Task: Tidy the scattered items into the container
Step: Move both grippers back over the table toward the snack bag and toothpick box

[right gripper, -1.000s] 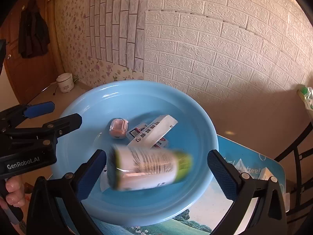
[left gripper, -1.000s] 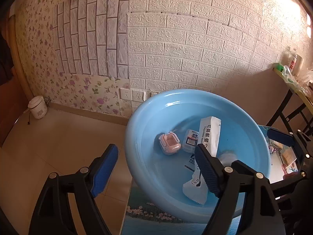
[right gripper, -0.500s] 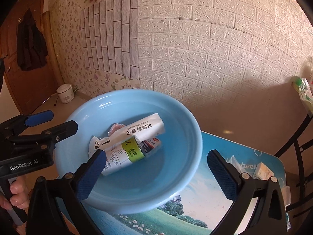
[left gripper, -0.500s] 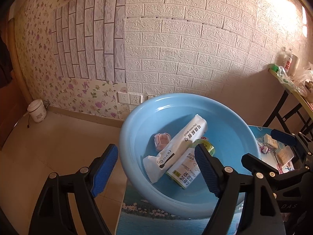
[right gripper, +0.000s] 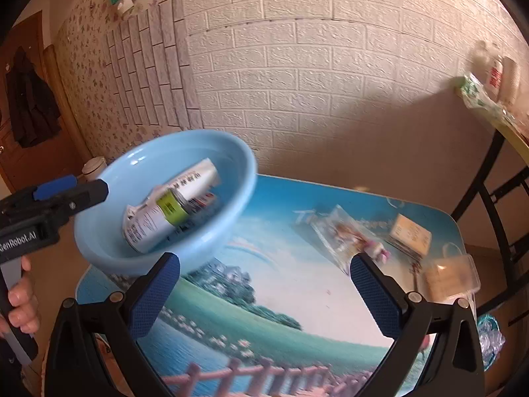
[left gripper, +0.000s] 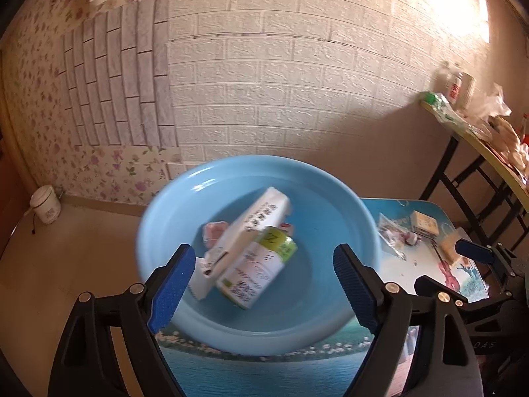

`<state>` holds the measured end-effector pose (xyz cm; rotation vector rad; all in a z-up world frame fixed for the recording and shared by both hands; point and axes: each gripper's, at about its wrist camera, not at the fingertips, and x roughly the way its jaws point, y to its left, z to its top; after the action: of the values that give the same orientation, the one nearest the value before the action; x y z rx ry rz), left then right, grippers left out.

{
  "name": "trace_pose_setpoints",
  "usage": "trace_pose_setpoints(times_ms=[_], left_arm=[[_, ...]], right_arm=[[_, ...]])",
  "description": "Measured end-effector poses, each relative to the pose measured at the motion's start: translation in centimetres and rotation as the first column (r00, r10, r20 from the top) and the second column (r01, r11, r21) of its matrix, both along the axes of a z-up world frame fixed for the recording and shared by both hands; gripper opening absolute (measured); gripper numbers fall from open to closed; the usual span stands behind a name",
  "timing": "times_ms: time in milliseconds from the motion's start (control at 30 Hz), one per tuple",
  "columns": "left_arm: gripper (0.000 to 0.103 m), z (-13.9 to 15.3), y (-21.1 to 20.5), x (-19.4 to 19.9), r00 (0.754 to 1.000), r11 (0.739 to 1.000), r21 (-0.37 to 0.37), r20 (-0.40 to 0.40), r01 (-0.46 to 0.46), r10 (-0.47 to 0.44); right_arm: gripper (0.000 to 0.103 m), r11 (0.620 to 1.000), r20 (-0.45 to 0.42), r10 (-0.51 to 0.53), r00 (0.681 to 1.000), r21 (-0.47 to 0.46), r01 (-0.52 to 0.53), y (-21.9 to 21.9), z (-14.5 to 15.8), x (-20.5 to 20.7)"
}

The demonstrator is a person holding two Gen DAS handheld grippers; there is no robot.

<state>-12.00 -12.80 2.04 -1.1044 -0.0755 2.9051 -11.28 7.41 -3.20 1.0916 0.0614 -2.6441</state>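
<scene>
My left tongs (left gripper: 261, 281) have just been spreading wider and stand open, empty, in front of the blue basin (left gripper: 330, 205), where a bottle (left gripper: 254, 274) and white packet (left gripper: 251, 225) lie. My right tongs (right gripper: 264, 291) gape empty over the counter (right gripper: 297, 284), where a clear packet (right gripper: 344, 235) and small box (right gripper: 410, 235) wait.

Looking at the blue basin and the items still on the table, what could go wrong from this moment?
1. The blue basin sits at the table's left corner and seems to overhang the edge; a nudge might tip it.
2. The bottle lies on its side in the basin and could roll if it is bumped.
3. The clear packet lies flat on the table, so the right gripper, its jaws open, may slip on it.
</scene>
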Motion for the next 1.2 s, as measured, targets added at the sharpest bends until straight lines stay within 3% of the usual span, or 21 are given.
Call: trace_pose_setpoints(times_ms=[200, 367, 800, 1200], left_arm=[[0.088, -0.4, 4.0, 0.0, 0.998, 0.998, -0.006, 0.013, 0.065, -0.065], [0.089, -0.7, 7.3, -0.2, 0.993, 0.993, -0.002, 0.019, 0.117, -0.117], [0.092, -2.5, 14.4, -1.6, 0.971, 0.972, -0.028, 0.058, 0.233, -0.231], [0.092, -6.4, 19.6, -5.8, 0.950, 0.952, -0.075, 0.131, 0.296, -0.285]], right_arm=[[0.103, 0.996, 0.022, -0.093, 0.995, -0.011, 0.093, 5.5, -1.4, 1.3], [0.103, 0.989, -0.011, -0.150, 0.989, -0.016, 0.150, 9.4, -1.1, 2.0], [0.103, 0.969, -0.027, -0.247, 0.969, 0.019, 0.247, 16.5, -1.7, 1.8], [0.103, 0.972, 0.037, -0.222, 0.974, 0.087, 0.218, 20.1, -4.6, -0.3]])
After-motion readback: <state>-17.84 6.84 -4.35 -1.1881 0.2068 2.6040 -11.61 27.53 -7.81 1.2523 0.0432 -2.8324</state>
